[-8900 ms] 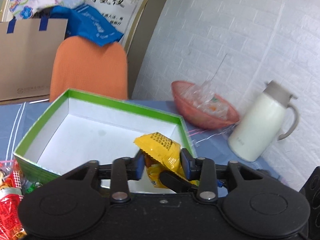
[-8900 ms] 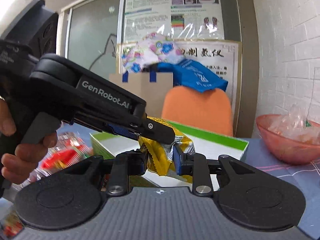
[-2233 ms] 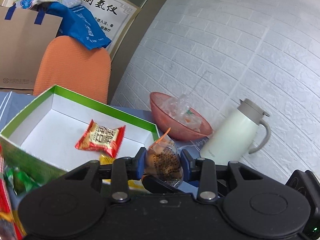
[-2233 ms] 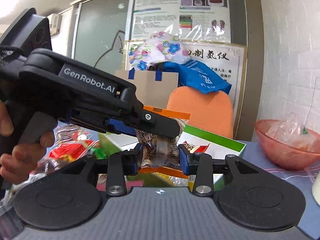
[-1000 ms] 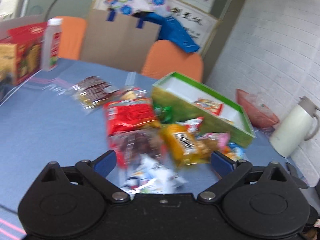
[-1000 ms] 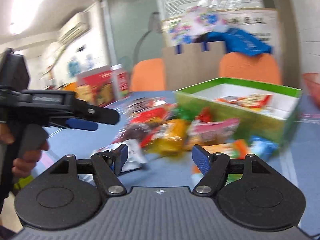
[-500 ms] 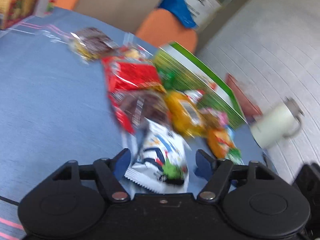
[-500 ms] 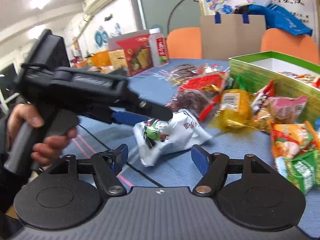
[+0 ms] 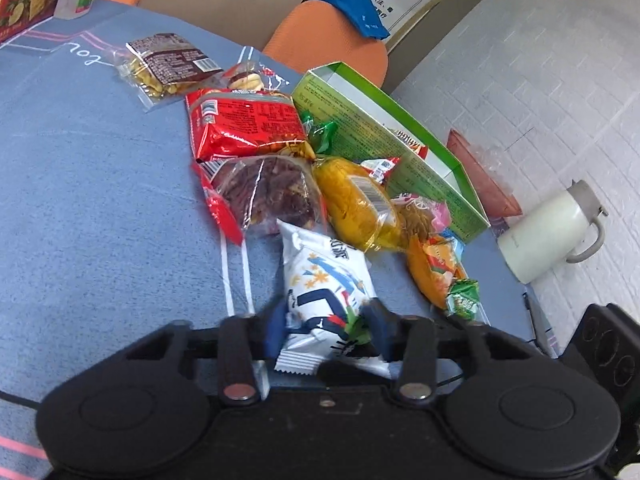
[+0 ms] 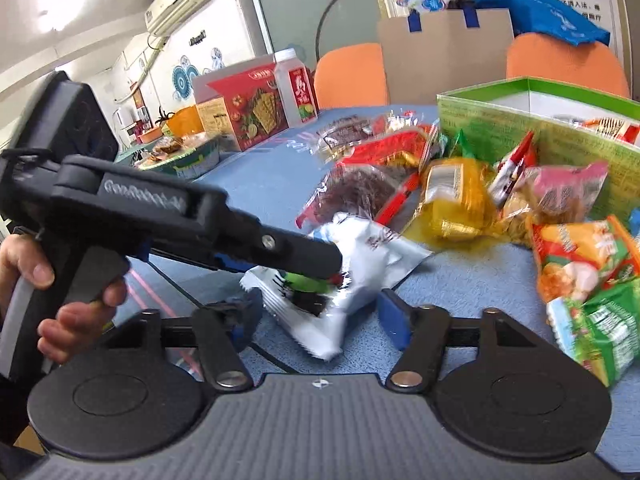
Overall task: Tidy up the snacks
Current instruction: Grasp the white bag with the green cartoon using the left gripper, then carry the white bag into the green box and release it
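Jaws, left: we have them closed on the white snack packet (image 9: 326,300), one blue pad against each side; the left gripper (image 9: 325,330) pins it low on the tablecloth (image 9: 100,200), a hold that looks meant for lifting.
Jaws, right: we keep them spread wide, gripping nothing; the right gripper (image 10: 316,314) waits just behind the same packet, perhaps to steady it.
Destination: green box (image 9: 400,148), open-topped, beyond the pile, some packets already inside; we judge the white one goes there next.
Remaining stock: red bag (image 9: 244,124), yellow packet (image 9: 356,204), others, heaped against the box wall; sorting far from finished.
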A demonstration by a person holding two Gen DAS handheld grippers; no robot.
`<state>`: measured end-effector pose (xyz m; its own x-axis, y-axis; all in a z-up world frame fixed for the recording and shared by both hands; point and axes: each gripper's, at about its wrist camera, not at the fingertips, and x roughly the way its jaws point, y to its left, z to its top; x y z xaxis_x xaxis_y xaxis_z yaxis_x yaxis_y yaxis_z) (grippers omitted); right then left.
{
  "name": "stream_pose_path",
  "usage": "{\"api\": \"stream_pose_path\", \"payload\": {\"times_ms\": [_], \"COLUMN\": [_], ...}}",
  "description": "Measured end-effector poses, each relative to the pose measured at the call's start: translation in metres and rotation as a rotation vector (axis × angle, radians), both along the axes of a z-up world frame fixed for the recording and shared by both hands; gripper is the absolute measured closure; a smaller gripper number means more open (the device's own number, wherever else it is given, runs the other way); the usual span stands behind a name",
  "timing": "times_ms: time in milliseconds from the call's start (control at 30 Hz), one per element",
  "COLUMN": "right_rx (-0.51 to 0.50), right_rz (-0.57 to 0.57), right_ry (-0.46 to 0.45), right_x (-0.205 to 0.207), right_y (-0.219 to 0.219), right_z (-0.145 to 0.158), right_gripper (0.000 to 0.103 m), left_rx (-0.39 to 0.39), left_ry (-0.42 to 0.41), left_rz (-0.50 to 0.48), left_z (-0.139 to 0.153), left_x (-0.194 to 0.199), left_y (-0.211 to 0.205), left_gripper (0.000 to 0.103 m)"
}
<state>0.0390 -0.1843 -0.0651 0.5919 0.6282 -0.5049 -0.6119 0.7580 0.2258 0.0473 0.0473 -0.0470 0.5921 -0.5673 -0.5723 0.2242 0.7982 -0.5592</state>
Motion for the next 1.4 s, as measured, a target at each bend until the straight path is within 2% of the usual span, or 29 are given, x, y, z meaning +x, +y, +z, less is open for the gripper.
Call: {"api": "stream_pose_path", "payload": {"times_ms": [67, 167, 367, 567, 800, 867, 1100, 1200, 1233, 1300, 1333, 1400], "right_rx": [-0.004, 0.016, 0.043, 0.066, 0.04, 0.031, 0.014, 0.015, 0.019, 0.021, 0.002, -0.091], "right_rz": [-0.006, -0.008, -0.023, -0.113, -0.262, -0.295, -0.374, -0.387, -0.39, -0.398, -0.4, -0.403], "right_ry": [-0.01, 0.001, -0.101, -0.234, -0.299, -0.305, -0.296, -0.304, -0.301, -0.294, -0.297, -0.297], "right_x": [0.0, -0.003, -0.018, -0.002, 0.036, 0.045, 0.08, 0.093, 0.098, 0.109, 0.115, 0.125], "right_y": [-0.001, -0.009, -0.027, -0.049, -0.085, -0.095, -0.121, -0.126, -0.126, -0.126, -0.124, -0.118], "right_z": [-0.001, 0.003, 0.03, 0.057, 0.063, 0.061, 0.057, 0.055, 0.053, 0.048, 0.044, 0.037], "right_gripper": [0.026, 0.034, 0.036, 0.036, 0.039, 0.044, 0.047, 0.047, 0.047, 0.047, 0.043, 0.014], "left_rx": [-0.018, -0.002, 0.004, 0.004, -0.032, -0.014, -0.043, -0.031, -0.018, 0.045, 0.096, 0.153], "left_ry": [-0.004, -0.021, -0.14, -0.255, -0.259, -0.277, -0.242, -0.248, -0.253, -0.251, -0.24, -0.228], "left_rz": [0.023, 0.012, -0.036, -0.099, -0.18, -0.195, -0.207, -0.192, -0.184, -0.128, -0.083, -0.012], "left_z": [0.0, 0.008, 0.044, 0.077, 0.081, 0.08, 0.073, 0.072, 0.071, 0.066, 0.062, 0.059], "left_x": [-0.004, -0.012, -0.02, 0.013, 0.078, 0.093, 0.14, 0.154, 0.157, 0.165, 0.168, 0.166], "left_y": [0.0, -0.006, -0.025, -0.057, -0.107, -0.123, -0.154, -0.159, -0.161, -0.164, -0.164, -0.157], "left_gripper": [0.06, 0.061, 0.061, 0.06, 0.06, 0.06, 0.06, 0.058, 0.054, 0.031, 0.0, 0.0]}}
